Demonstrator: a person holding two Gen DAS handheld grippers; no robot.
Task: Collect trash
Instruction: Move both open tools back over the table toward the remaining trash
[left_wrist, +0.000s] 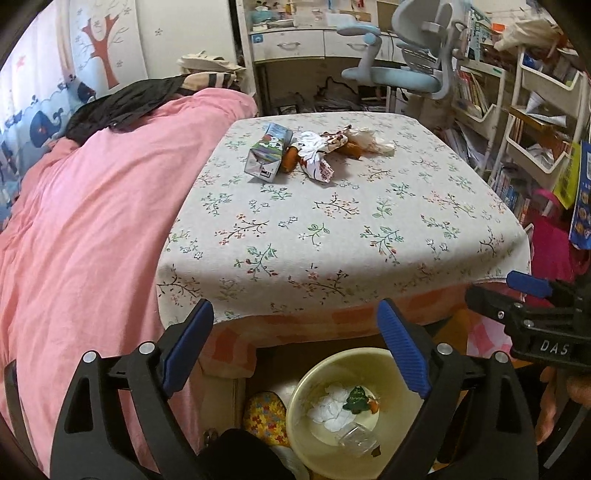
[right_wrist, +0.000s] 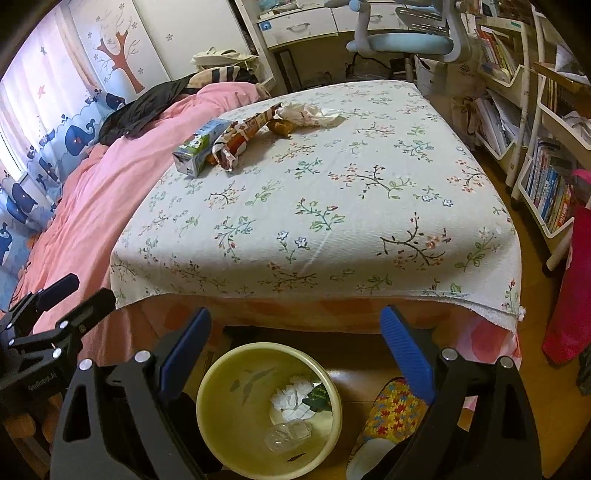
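Trash lies in a cluster at the far side of the floral-cloth table (left_wrist: 332, 229) (right_wrist: 332, 206): a milk carton (left_wrist: 266, 152) (right_wrist: 199, 148), a crumpled printed wrapper (left_wrist: 317, 155) (right_wrist: 240, 138), an orange-brown scrap (left_wrist: 290, 159) (right_wrist: 281, 126) and white tissue (left_wrist: 373, 142) (right_wrist: 310, 110). A cream trash bin (left_wrist: 314, 373) (right_wrist: 210, 391) stands on the floor below the table's near edge, holding tissue, a green wrapper and a clear plastic piece. My left gripper (left_wrist: 295, 347) is open and empty above the bin. My right gripper (right_wrist: 295, 350) is open and empty too, beside it.
A pink quilt (left_wrist: 81, 229) covers the bed at the left. A blue desk chair (left_wrist: 402, 74) and white book carts (left_wrist: 539, 122) stand behind and right. A colourful slipper (right_wrist: 391, 417) lies on the floor beside the bin. A red bag (right_wrist: 569, 295) hangs at right.
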